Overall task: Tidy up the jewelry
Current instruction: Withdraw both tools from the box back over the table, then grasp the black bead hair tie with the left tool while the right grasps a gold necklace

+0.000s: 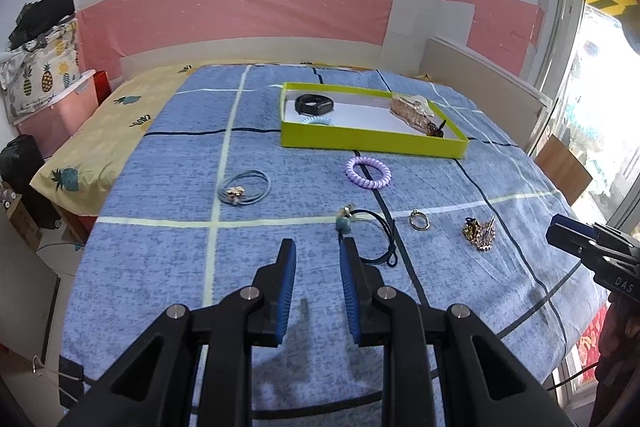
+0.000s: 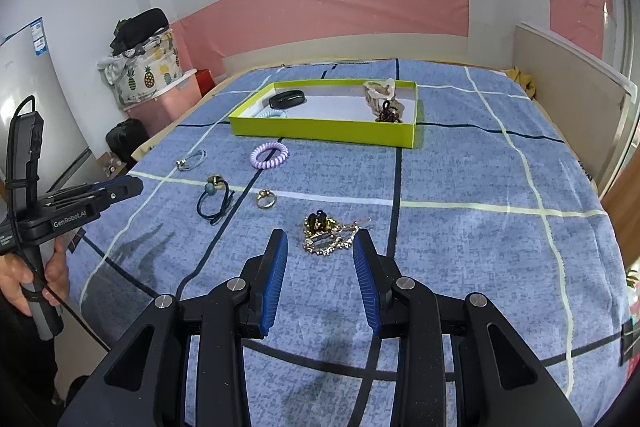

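While both grippers hang over the blue checked bedspread (image 2: 460,187), nothing is in hand: the left gripper (image 1: 318,251) has its jaws apart and empty, pointing at the dark elastic hair tie with a teal bead (image 1: 370,231) lying just beyond its fingertips. Over on the right, the right gripper (image 2: 320,241) is lined up on the gold-and-black tangle of sparkly hair clips (image 2: 326,233), jaws spread wide on either side of it, not touching as far as I can tell. So this looks like the approach before a double pick-up.

Far across the bed sits the lime-green shallow cardboard box (image 2: 320,135), already holding a black wristband, a pale blue coil tie and a beige claw clip. Waiting on the bedspread: a lilac spiral hair tie (image 2: 269,155), a grey-blue elastic with a gold charm (image 1: 244,189) to the left, and a small gold ring (image 2: 266,199).

Next, I'd judge, each gripper must drop lower, straddle its piece and pinch down onto the soft cloth. Thin elastic could slip out.
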{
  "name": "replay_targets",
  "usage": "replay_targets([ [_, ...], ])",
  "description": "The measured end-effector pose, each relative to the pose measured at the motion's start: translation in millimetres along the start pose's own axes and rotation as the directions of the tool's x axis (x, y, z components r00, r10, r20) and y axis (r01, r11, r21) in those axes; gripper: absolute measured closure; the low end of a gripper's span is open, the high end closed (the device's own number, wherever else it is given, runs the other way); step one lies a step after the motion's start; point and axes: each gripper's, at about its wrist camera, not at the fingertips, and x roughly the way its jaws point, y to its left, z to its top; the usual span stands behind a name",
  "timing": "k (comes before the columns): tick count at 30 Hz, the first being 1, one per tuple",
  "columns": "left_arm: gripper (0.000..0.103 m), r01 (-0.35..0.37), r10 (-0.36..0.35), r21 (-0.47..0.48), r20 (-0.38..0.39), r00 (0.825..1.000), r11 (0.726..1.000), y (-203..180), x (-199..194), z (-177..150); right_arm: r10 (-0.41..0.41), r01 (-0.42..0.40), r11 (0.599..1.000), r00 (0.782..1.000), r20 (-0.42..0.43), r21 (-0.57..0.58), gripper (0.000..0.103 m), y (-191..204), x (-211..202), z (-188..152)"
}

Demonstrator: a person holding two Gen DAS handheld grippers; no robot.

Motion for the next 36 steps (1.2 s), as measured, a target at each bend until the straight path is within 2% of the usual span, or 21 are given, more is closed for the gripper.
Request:
replay_targets([
  [12, 0.077, 0.028, -0.026, 0.04, -0.071, 0.997, 0.999, -10.1, 40.2, 8.1, 0.009, -0.008, 1.0, 0.998, -0.069, 0.015, 0.068, -7.1, 28.6, 1.6],
  [20, 0.076, 0.01, -0.005, 0.041, -0.117, 0.993, 0.999, -11.9, 72.1, 12.1, 0.006, 0.003, 0.997, 0.994, -0.106, 0.077, 0.068, -16.7, 51.7, 6.6],
  [25, 0.076, 0.006, -0.002, 0.033, -0.137, 0.991, 0.999, -12.4, 82.7, 13.9, -0.014, 0.027, 0.995, 0.991, -0.13, 0.1, 0.068, -16.5, 68.0, 9.6],
  [31, 0.076, 0.008, -0.003, 0.038, -0.139, 0.99, 0.999, -13.8, 85.4, 16.6, -0.051, 0.061, 0.996, 0.985, -0.167, 0.059, 0.068, -12.9, 79.8, 9.9],
  [36, 0.076, 0.012, -0.008, 0.034, -0.138, 0.99, 0.999, -13.3, 86.3, 17.4, -0.134, 0.141, 0.989, 0.975, -0.176, 0.032, 0.068, -26.3, 73.7, 8.8],
])
